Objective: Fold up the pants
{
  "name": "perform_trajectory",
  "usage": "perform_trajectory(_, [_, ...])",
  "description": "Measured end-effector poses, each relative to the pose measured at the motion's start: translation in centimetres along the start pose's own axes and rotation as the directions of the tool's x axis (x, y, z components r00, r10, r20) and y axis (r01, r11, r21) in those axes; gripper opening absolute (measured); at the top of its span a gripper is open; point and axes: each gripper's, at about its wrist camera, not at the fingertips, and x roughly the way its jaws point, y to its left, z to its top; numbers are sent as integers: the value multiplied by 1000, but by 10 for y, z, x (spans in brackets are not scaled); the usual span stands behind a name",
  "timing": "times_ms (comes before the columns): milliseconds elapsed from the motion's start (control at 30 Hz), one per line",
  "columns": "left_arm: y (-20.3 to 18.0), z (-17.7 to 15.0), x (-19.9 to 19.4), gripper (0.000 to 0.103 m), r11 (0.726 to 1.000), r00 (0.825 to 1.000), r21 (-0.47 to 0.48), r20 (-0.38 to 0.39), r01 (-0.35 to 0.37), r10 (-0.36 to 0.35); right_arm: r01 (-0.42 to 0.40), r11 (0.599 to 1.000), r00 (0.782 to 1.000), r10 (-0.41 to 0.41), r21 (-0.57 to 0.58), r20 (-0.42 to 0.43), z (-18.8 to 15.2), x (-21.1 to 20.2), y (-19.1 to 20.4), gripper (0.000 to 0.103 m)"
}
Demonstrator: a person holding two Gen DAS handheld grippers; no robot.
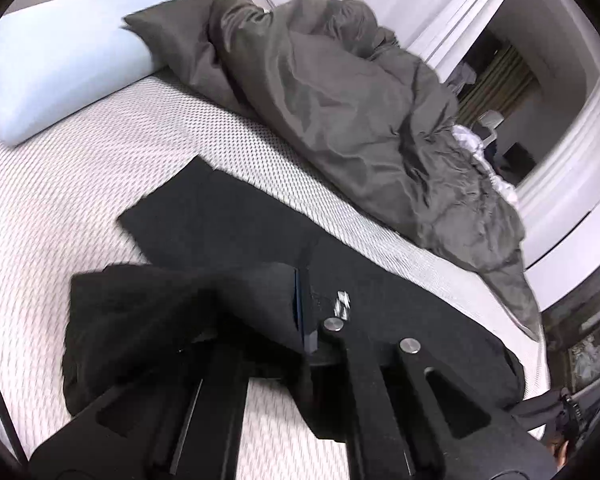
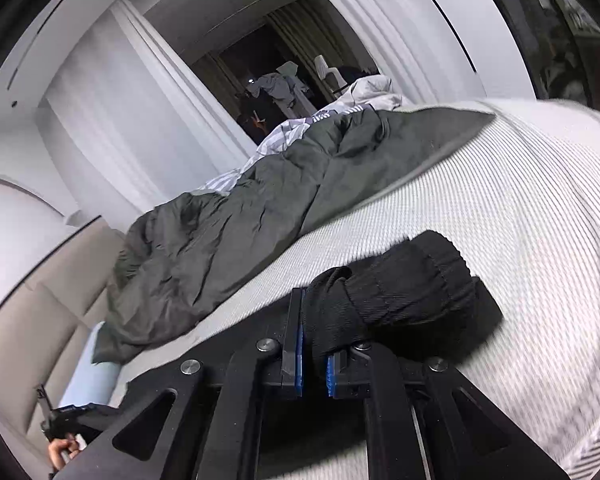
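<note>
Black pants (image 1: pixel 236 216) lie along the white textured mattress (image 1: pixel 80 200) in the left wrist view. My left gripper (image 1: pixel 296 312) is shut on a bunched black end of the pants (image 1: pixel 160 312), lifted a little over the flat part. In the right wrist view my right gripper (image 2: pixel 314 344) is shut on the elastic ribbed waistband of the pants (image 2: pixel 412 292), held just above the mattress (image 2: pixel 520 200). The blue pads (image 2: pixel 299 356) press the fabric between them.
A crumpled dark grey duvet (image 1: pixel 360 120) lies along the far side of the bed, also in the right wrist view (image 2: pixel 240 220). A pale blue pillow (image 1: pixel 60 64) sits at the head. White wardrobe doors (image 2: pixel 120 100) and a beige headboard (image 2: pixel 32 312) stand beyond.
</note>
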Motion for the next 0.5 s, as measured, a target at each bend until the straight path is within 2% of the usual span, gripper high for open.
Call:
perform_trajectory(100, [-12, 32, 49, 3, 999, 999, 9, -32, -36, 36, 63, 998, 998, -63, -9, -12, 20, 53, 11, 8])
perform_trajectory(167, [-18, 49, 87, 12, 994, 989, 38, -100, -107, 110, 86, 996, 996, -86, -8, -34, 32, 91, 13, 17])
perform_trajectory(200, [-18, 53, 98, 22, 992, 986, 41, -114, -115, 119, 112, 994, 993, -112, -8, -41, 36, 110, 13, 37])
perform_trajectory(233, [-18, 58, 108, 30, 993, 985, 45, -130, -113, 117, 157, 987, 986, -158, -21, -48, 41, 128, 14, 64])
perform_trajectory(300, [-17, 64, 120, 83, 994, 984, 44, -141, -102, 107, 242, 969, 969, -244, -46, -48, 43, 148, 12, 75])
perform_trajectory(367, [-14, 64, 120, 99, 993, 987, 52, -119, -104, 109, 253, 966, 965, -256, -56, -58, 39, 150, 7, 76])
perform_trajectory(433, [-8, 61, 113, 100, 991, 988, 48, -87, -125, 128, 239, 970, 969, -241, -54, -53, 32, 143, 3, 86])
perform_trajectory(500, [-1, 50, 105, 100, 997, 990, 23, -111, -80, 82, 214, 975, 974, -218, -63, -56, 23, 135, 3, 87])
